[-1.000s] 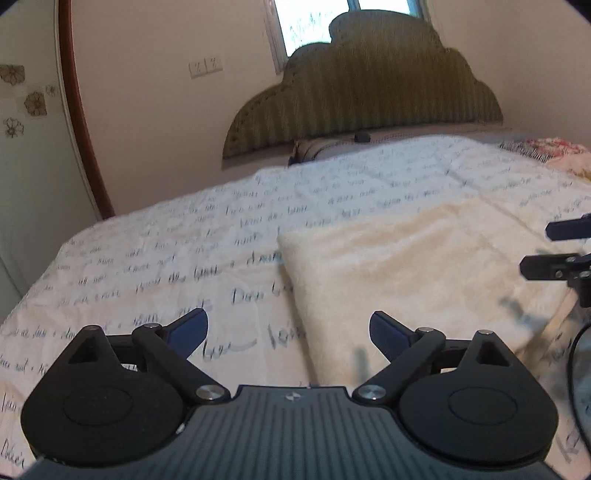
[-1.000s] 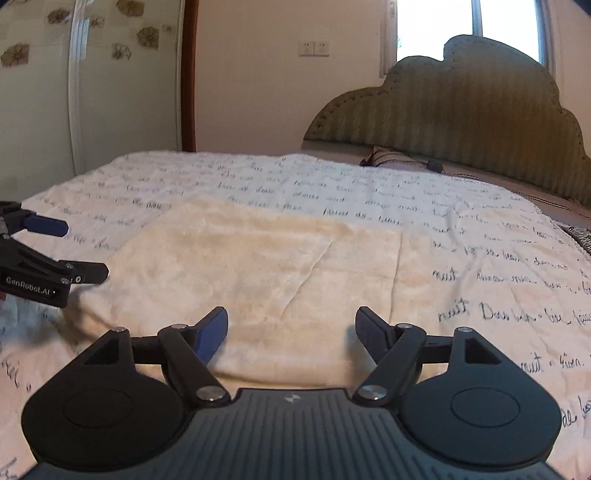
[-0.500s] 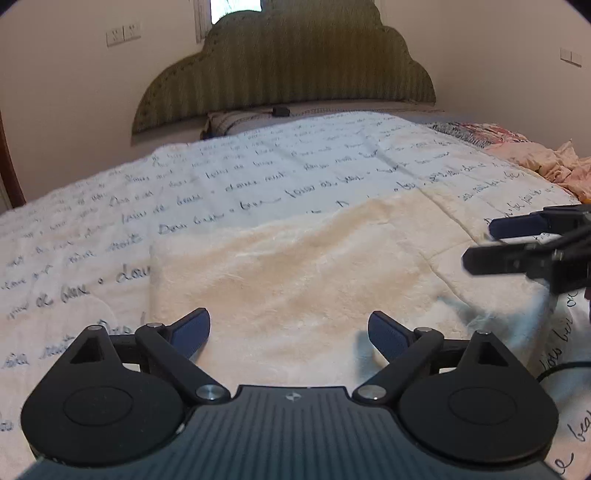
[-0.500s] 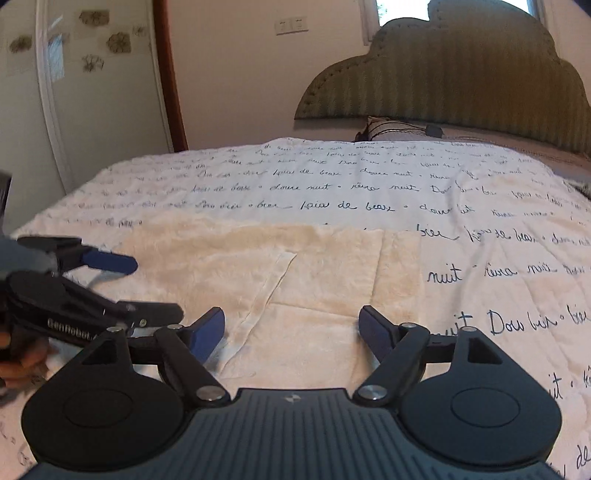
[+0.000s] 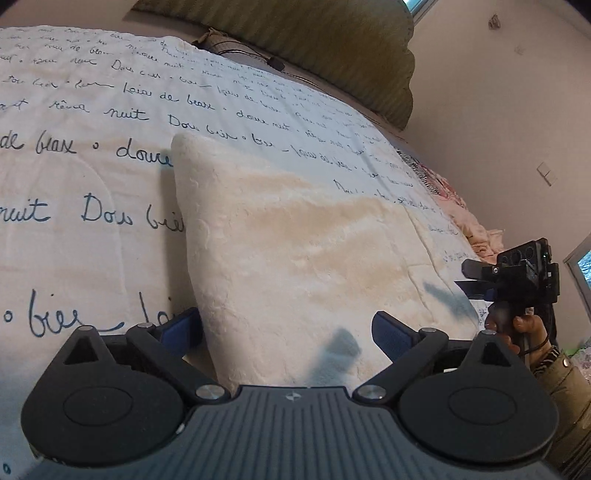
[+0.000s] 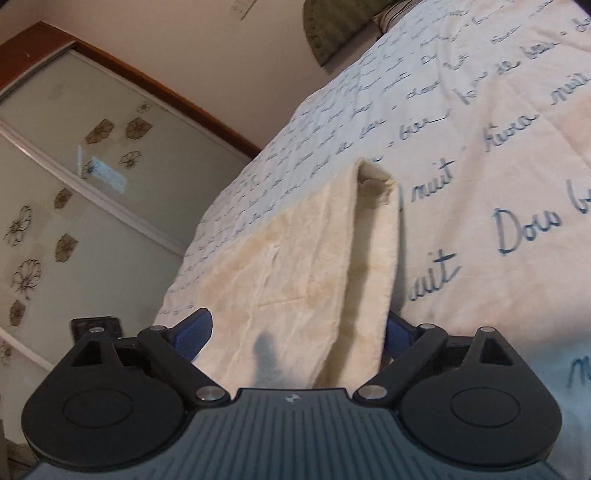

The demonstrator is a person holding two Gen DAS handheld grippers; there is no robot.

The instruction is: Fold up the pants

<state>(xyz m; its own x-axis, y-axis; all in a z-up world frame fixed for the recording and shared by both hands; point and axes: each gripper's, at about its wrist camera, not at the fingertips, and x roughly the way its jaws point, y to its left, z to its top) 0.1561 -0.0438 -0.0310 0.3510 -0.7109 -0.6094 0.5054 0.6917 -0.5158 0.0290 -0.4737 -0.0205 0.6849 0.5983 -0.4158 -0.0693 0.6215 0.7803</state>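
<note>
Pants (image 5: 295,240) edge between open fingers (image 5: 391,338).

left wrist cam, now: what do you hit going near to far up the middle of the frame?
left gripper, jaws wide open → cream pants lying folded → script-print bedspread → small dark object at the bed head → green headboard.

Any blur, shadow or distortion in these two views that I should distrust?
Left wrist: sharp near the pants; two grey shadow smudges on the fleece; the headboard is fisheye-bent. Right wrist: bedspread lettering smeared, wardrobe door bowed, one dark shadow on the cloth.
</note>
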